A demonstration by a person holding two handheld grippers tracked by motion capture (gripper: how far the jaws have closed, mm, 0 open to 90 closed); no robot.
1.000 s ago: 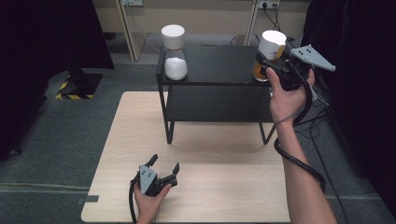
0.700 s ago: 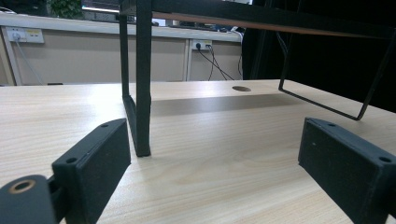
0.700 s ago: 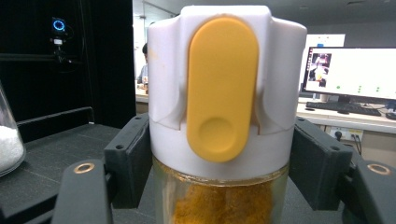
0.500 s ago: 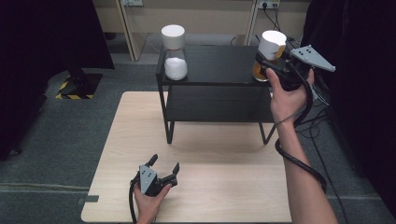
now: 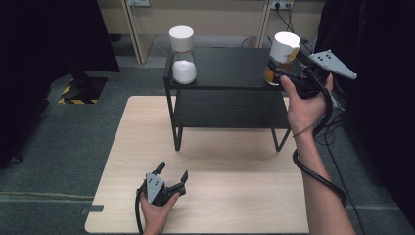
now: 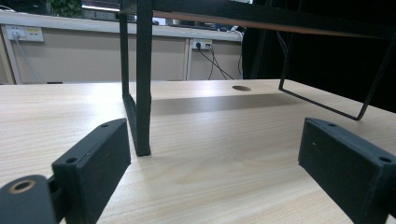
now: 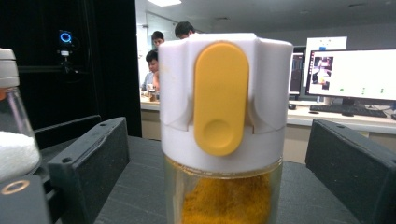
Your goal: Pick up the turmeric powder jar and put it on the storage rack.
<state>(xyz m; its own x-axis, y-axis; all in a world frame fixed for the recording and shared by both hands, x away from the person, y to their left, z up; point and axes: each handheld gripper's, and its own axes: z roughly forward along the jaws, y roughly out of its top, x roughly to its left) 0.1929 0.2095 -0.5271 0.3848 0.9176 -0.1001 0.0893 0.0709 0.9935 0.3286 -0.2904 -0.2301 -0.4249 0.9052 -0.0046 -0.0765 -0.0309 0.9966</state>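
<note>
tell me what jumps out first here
The jar of yellow powder with its white and yellow lid, standing at the right end of the black shelf, between the open jaws of the right gripper, which have just been opening. A second jar with white powder stands at the shelf's left end.

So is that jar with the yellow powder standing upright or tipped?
Upright: the jar stands straight on the black shelf, white cap on top.
</note>
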